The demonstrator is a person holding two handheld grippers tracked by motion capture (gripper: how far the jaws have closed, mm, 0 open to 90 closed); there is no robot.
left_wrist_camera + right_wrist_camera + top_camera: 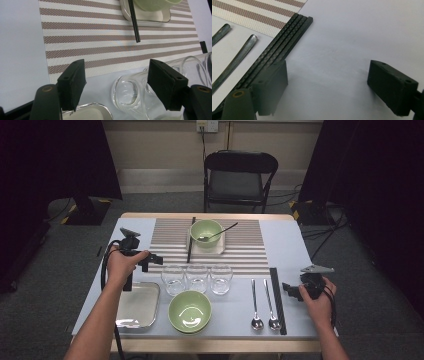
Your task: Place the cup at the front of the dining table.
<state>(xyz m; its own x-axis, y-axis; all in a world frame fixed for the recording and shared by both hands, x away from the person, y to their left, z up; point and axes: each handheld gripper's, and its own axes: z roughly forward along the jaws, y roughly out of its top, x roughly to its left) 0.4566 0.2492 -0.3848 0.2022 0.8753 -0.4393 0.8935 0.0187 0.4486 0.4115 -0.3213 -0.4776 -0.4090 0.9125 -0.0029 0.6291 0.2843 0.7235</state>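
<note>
While the left gripper (156, 259) hovers with its jaws spread wide and holding nothing, it sits just left of the nearest of three glasses (173, 279), which stand in a row at the near edge of the striped placemat (240, 251). Near that glass lies a steel tray (138, 307), with a green bowl (189, 311) to its right. Farther off, a second green bowl (206, 233) rests on a small tray on the placemat, a single chopstick (133, 21) beside it. Right of the glasses lie two spoons (263, 305), then a bundle of black chopsticks (277, 297). The right gripper (288, 290), also wide apart and empty, hangs just right of those chopsticks.
</note>
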